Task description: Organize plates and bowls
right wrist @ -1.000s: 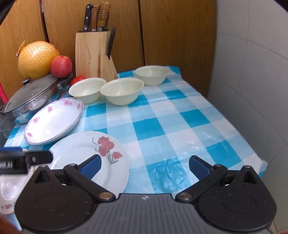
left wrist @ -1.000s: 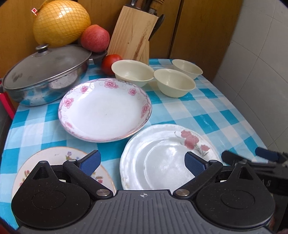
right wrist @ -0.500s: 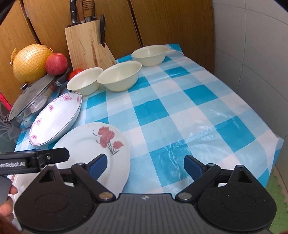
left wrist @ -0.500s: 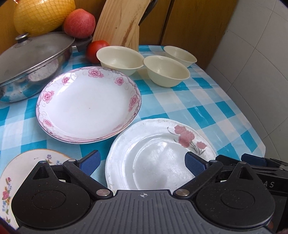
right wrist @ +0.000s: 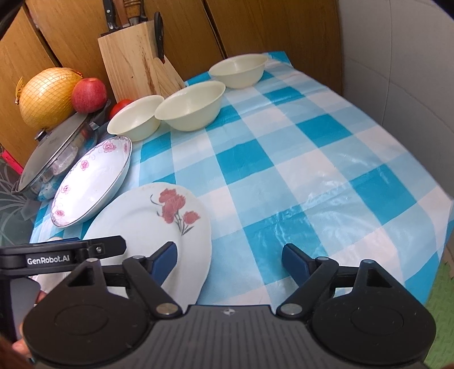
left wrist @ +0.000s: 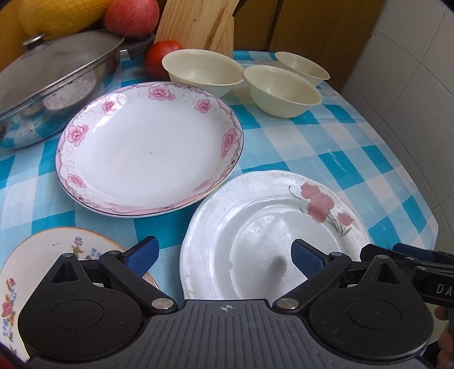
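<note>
Red-flower plate (right wrist: 159,224) lies on the tabletop (right wrist: 312,170); right gripper (right wrist: 229,259), jaws just narrowing, straddles its rim ungripped; left gripper (left wrist: 224,257) hangs released.

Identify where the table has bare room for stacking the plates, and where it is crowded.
Free: checked cloth between the red-flower plate, the three cream bowls and the tiled wall. Crowded: the side holding the pink-rimmed plate, lidded pan and fruit.

You are in a home kitchen: a checked tablecloth (right wrist: 298,159) with plates (left wrist: 150,147) and bowls (right wrist: 190,105), a wooden knife block (right wrist: 133,59), a lidded pan (left wrist: 54,82), fruit (right wrist: 88,95) behind it, wood cabinet doors (right wrist: 255,25) and a tiled wall (right wrist: 397,56).
</note>
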Motion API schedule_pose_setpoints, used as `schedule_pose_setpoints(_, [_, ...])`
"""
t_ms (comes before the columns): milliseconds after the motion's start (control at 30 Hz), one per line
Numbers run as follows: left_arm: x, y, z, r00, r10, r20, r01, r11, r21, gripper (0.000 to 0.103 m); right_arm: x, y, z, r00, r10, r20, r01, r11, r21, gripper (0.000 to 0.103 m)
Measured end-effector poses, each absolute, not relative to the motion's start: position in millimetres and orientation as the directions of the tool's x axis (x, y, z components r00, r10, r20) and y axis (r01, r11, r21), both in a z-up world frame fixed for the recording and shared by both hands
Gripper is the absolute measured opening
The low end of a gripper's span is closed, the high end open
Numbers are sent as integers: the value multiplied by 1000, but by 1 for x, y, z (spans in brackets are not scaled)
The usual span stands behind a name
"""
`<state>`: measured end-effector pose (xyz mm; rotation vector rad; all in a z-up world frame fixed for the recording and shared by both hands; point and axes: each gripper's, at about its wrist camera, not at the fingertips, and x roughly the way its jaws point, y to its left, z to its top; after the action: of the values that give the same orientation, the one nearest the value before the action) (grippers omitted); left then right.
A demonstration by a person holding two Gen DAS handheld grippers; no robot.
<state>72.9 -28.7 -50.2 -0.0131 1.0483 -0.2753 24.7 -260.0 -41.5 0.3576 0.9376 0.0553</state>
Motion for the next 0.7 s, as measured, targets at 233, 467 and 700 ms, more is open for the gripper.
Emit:
schedule_pose_setpoints(233, [73, -42, -53, 447, -268, -853, 278, 948, -153, 102, 27, -262, -42, 599, 233, -766, 95, 929, 357, 67])
schedule_pose_setpoints(467, [74, -43, -52, 437, -294, -850, 258, 946, -195, 102, 29, -265, -44, 572, 333, -749, 70, 891, 449, 40])
schedule_pose_setpoints(700, [71, -54, -49, 415, -340, -844, 278, 931, -238, 98, 26, -267, -43, 583, 270, -767, 86, 918, 388, 28])
